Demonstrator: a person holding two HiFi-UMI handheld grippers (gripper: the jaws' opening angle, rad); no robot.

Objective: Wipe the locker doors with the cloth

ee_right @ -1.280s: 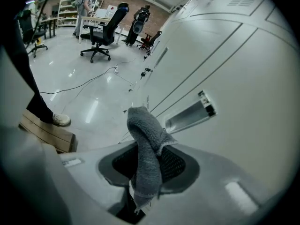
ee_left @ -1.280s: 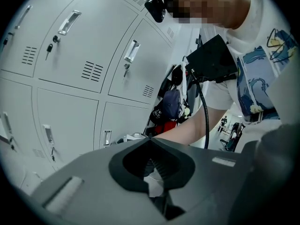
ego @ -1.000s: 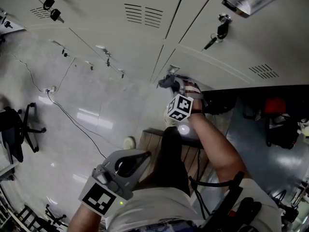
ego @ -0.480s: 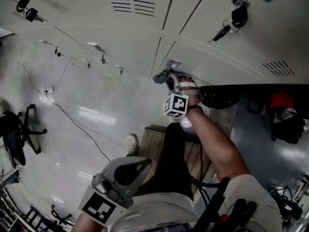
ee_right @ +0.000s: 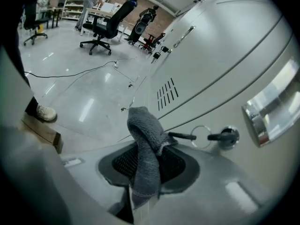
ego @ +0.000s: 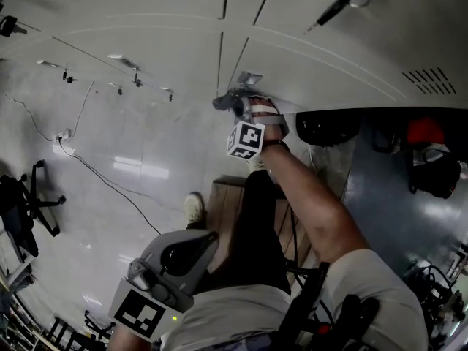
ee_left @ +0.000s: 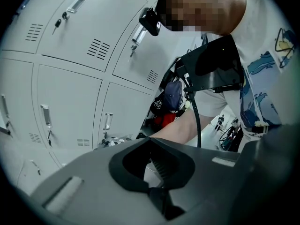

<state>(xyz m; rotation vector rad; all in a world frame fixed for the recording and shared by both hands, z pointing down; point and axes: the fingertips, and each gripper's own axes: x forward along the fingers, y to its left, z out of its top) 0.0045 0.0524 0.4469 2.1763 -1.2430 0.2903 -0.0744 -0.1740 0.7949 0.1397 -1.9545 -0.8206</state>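
One risk: right gripper [ego: 232, 104], fingers clenching cloth [ee_right: 143, 139], is wiping w/ key [ee_right: 182, 136] at 3 o'clock, prob. snagging; left gripper [ee_left: 157, 198] fingers clenched, empty.

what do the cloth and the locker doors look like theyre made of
Cloth: grey, soft and fuzzy, with a short nap and limp folds, so likely terry or microfibre; which of the two cannot be told.
Locker doors: pale grey and smooth with a dull sheen, slotted vents punched through and crisp seams, so probably painted sheet metal.
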